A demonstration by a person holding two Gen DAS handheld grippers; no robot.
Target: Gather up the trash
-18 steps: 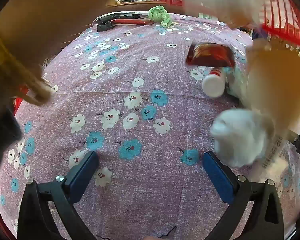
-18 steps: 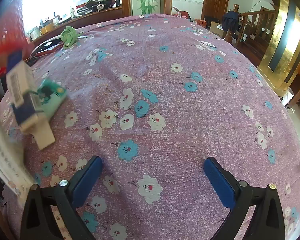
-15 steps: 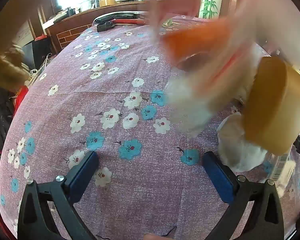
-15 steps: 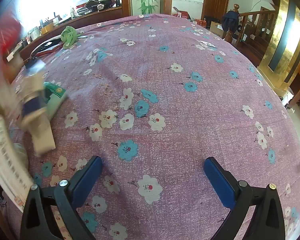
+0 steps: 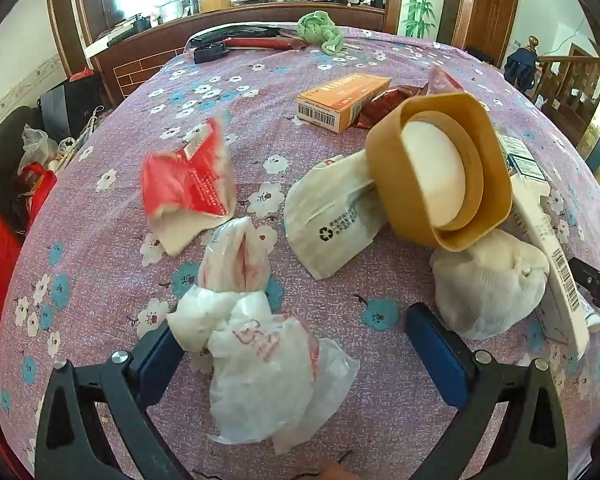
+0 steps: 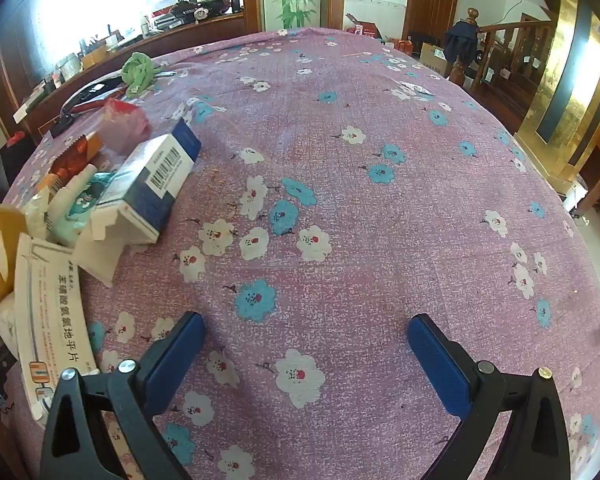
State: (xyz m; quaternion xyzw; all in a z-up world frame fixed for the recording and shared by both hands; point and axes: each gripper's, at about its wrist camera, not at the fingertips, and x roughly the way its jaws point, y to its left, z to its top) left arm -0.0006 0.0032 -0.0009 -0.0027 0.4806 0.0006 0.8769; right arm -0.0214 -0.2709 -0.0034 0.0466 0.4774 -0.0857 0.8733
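Trash crowds the tablecloth's left side; right half lies bare

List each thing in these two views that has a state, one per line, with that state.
Left gripper: jaws open, empty.
Right gripper: jaws open, empty.
Tan square plastic container: tipped on its side.
Red paper packet: torn open.
White crumpled plastic bag: lying between the left jaws.
Orange cardboard box: closed, lying flat.
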